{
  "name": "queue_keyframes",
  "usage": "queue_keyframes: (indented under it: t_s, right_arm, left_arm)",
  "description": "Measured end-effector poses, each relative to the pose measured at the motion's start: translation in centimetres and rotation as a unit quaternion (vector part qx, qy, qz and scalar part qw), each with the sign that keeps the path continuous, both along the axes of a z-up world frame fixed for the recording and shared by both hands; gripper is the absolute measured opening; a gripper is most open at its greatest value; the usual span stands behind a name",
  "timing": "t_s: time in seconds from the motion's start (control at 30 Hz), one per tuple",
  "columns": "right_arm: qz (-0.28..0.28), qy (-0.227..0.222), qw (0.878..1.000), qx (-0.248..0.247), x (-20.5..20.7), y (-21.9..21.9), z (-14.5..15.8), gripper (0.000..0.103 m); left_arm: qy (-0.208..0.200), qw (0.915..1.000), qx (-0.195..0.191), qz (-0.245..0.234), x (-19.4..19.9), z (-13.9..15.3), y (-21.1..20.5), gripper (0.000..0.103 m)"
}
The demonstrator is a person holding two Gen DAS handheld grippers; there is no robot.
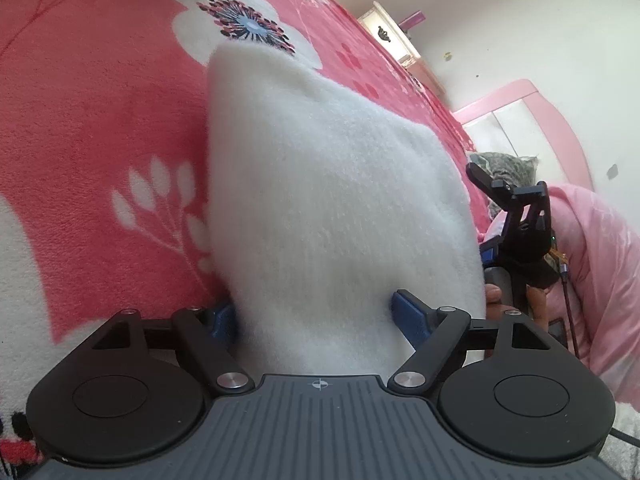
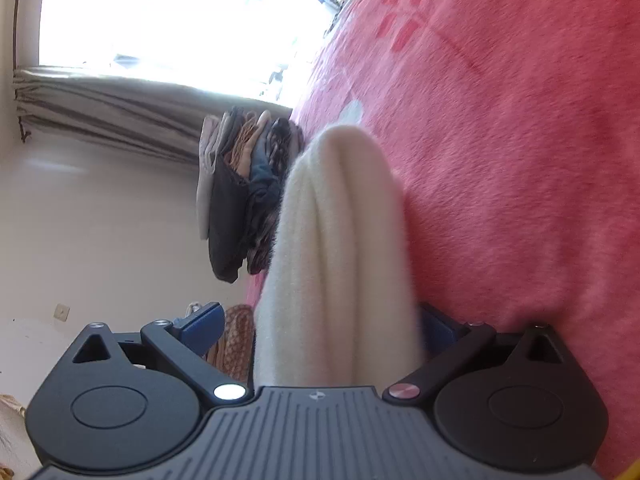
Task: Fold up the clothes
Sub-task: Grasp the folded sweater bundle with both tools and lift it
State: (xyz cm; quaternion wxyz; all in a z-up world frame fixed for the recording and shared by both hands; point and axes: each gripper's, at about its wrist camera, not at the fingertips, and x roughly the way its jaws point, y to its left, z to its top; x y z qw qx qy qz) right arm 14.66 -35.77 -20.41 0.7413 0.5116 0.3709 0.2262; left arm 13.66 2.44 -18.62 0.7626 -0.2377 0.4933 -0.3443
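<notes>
Looks like I'm at the letting-go part of a fold. My left tongs (image 1: 316, 316) are spread, with the white fluffy sweater (image 1: 320, 184) bulging up between the blue pads, though I can't tell if they're quite clear of it. My right tongs (image 2: 320, 326) are spread wide too, the sweater's soft rounded folds between them. It's lying on the pink fleecy blanket (image 1: 88, 128). Next I guess: back both out without dragging the fuzz along.
</notes>
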Motion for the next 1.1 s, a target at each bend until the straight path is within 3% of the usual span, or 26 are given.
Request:
queue_keyframes:
  t_s: [0.13, 0.27, 0.33, 0.5, 0.67, 0.9, 1.1]
  right_arm:
    - [0.075, -0.016, 0.995, -0.065, -1.2, 3.1, 1.2, 0.103]
    - [0.067, -0.003, 0.997, -0.043, -3.2, 3.2, 1.1, 0.100]
    - [0.046, 0.025, 0.997, -0.055, -2.9, 3.2, 0.9, 0.072]
    - [0.024, 0.007, 0.992, -0.122, -3.9, 5.1, 4.4, 0.060]
    - [0.007, -0.027, 0.987, -0.160, -7.3, 6.6, 8.9, 0.058]
    - [-0.004, -0.095, 0.982, -0.163, -12.4, 10.1, 14.8, 0.058]
    - [0.015, -0.147, 0.982, -0.116, -13.4, 16.6, 19.0, 0.058]
  left_arm:
    - [-0.009, 0.9999, -0.003, 0.004, -1.0, 0.0, 0.0, 0.078]
    - [-0.010, 0.9999, 0.004, 0.011, -1.1, 0.3, -0.5, 0.077]
    - [-0.018, 0.9995, 0.023, 0.012, -1.1, 1.2, -1.2, 0.072]
    - [-0.062, 0.9966, 0.054, 0.001, -2.5, 4.4, -2.5, 0.062]
    - [-0.083, 0.9956, 0.041, 0.012, -5.5, 7.5, -1.6, 0.060]
    - [-0.116, 0.9905, 0.011, 0.073, -10.9, 13.1, 3.0, 0.060]
    - [-0.168, 0.9756, 0.048, 0.133, -13.1, 19.4, 10.1, 0.060]
